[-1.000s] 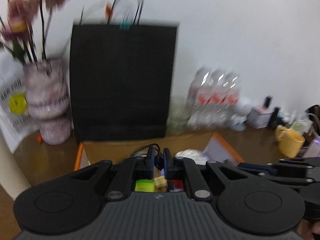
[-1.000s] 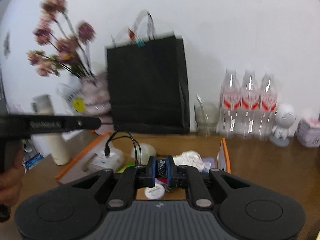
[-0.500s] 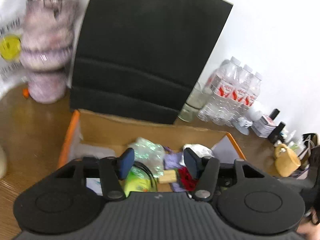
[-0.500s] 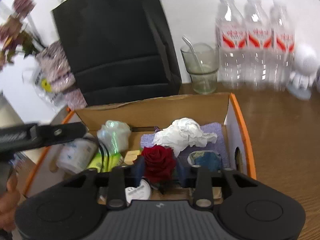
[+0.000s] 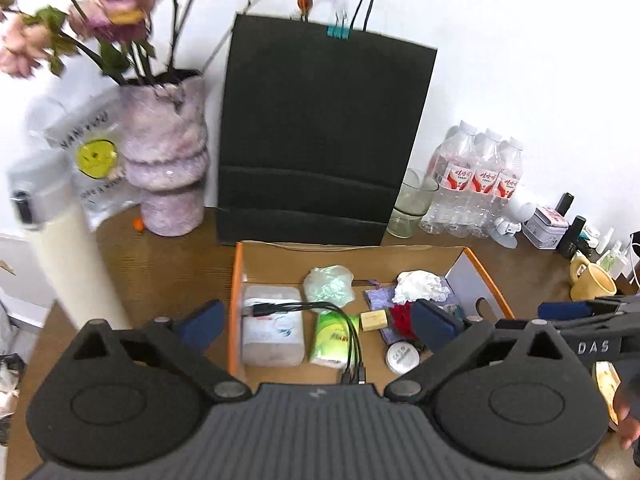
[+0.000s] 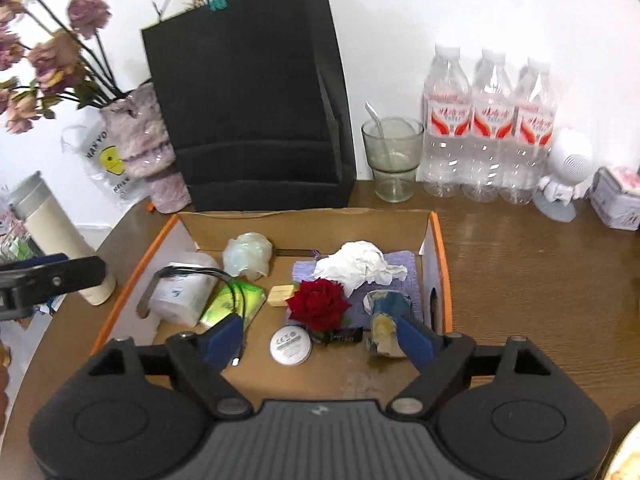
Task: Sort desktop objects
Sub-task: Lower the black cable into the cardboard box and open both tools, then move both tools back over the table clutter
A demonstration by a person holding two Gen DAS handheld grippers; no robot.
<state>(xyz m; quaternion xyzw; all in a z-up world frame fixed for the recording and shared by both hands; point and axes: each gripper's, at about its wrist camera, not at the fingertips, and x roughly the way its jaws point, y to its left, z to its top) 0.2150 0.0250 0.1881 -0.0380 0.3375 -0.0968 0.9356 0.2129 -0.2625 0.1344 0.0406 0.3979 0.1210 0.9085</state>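
From the left wrist, the left gripper [image 5: 316, 322] is spread wide with nothing between its blue pads, poised over the near edge of the cardboard box [image 5: 491, 280] on the desk [image 5: 168, 264]. Inside lie a black cable [image 5: 320, 312] draped across a white tub [image 5: 272, 326] at the box's left side, a green packet [image 5: 331, 334] and a crumpled tissue [image 5: 420, 286] toward the far right corner. The right gripper [image 5: 576, 312] shows at the right edge (side-on, so I cannot tell its opening here).

From the right wrist, the right gripper [image 6: 320, 340] is wide open and empty; a red rose [image 6: 318, 304] sits mid-box between its fingertips, beside a round white tin [image 6: 291, 346]. A black bag [image 6: 248, 96] stands behind the box.
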